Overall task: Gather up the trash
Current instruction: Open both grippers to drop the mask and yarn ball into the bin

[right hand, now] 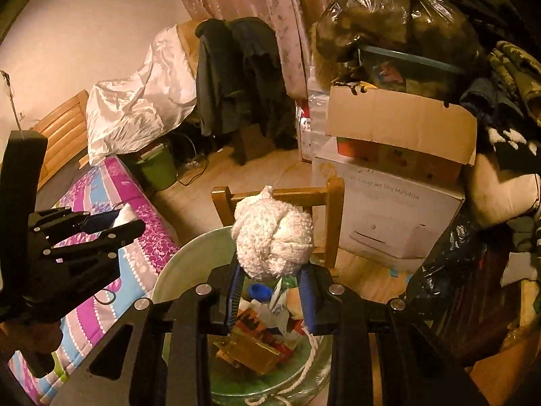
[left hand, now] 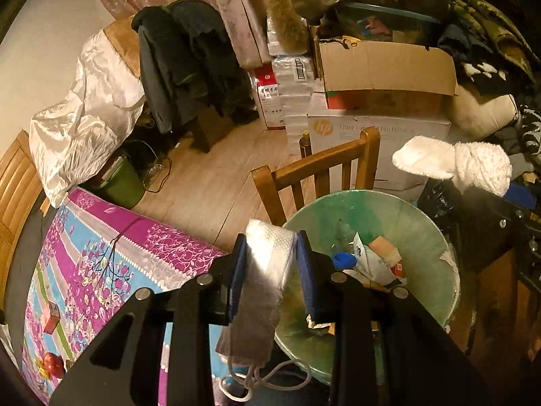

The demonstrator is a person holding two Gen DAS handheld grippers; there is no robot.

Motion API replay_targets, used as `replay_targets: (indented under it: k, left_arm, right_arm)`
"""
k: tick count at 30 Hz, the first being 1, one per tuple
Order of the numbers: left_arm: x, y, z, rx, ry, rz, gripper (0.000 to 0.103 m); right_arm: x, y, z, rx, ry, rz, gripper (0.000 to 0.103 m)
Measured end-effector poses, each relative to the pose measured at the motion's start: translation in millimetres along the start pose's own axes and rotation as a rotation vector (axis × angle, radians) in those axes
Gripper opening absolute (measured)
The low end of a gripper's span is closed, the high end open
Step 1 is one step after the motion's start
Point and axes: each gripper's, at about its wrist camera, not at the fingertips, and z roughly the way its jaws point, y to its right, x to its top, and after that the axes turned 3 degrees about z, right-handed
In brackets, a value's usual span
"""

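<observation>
Left gripper (left hand: 270,264) clamped on a gray face mask (left hand: 262,291), straps dangling, at the 9 o'clock rim of the green-lined trash bin (left hand: 436,264). Right gripper (right hand: 272,291) pinching a white knotted cloth (right hand: 274,240) above the bin (right hand: 175,270), wrappers (right hand: 267,331) inside; wooden chair (right hand: 324,199) at 12 o'clock.

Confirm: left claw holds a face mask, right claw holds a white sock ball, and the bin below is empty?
Not empty. The right wrist view shows the bin already holding boxes and wrappers. The left claw does hold the mask, the right claw the sock ball.
</observation>
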Motion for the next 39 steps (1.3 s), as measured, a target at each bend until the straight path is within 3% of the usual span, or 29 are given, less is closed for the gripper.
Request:
replay_targets:
  k: [28, 30, 32, 39]
  left_arm:
    - [-1.1, 5.2, 7.5, -0.029, -0.002, 0.011, 0.030]
    - [-2.2, 7.4, 10.8, -0.048, -0.003, 0.021, 0.036]
    - [-3.4, 9.3, 12.2, -0.060, -0.002, 0.033, 0.056]
    - [-10.1, 8.2, 11.6, -0.068, 0.008, 0.048, 0.056]
  right_arm:
    - [-6.8, -3.1, 5.9, 0.003, -0.024, 0.011, 0.034]
    - [-13.0, -0.4, 13.2, 0.007, -0.066, 0.008, 0.041]
    - [-19.5, 0.1, 17.9, -0.016, -0.090, 0.004, 0.041]
    - [-27.3, -6.9, 14.6, -0.044, -0.089, 0.003, 0.041]
